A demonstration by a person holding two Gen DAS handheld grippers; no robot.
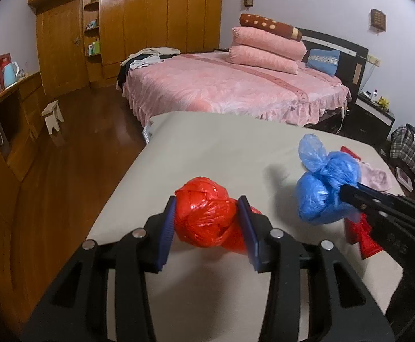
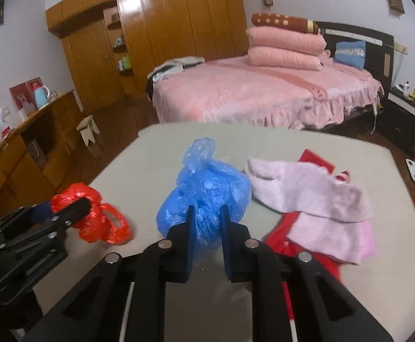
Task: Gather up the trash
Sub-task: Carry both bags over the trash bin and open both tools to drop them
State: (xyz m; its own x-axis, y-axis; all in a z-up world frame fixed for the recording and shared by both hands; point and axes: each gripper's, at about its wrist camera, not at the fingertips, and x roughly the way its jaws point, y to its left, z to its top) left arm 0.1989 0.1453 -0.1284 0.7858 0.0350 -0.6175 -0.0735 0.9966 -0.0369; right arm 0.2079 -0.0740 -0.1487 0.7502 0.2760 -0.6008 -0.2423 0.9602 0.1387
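beige cloth covers the table (image 1: 207,148) in front of you, and everything you're working on lies on it, with the pink bed (image 1: 235,85) and the wooden wardrobe (image 1: 139,22) well behind. largest on the cloth is the pale pink garment (image 2: 315,196), spread over a red fabric (image 2: 281,236) on your right side.

next comes the blue bag (image 2: 204,196) — a knotted plastic bundle near the middle of the table, its long axis running away from you, the loose twisted tail pointing up and toward the bed. your right gripper (image 2: 207,216) is closed narrowly on its near end, the blue pads pressing into the plastic from both sides. whether the bag rests on the cloth or hangs just above it, you cannot tell.

smaller is the red bag (image 1: 207,216), left of the blue one and apart from it, a rounded crumpled ball with its handle loops trailing toward the blue bag's side. your left gripper (image 1: 208,211) holds it — fingers set moderately wide, each pad touching a flank of the ball.
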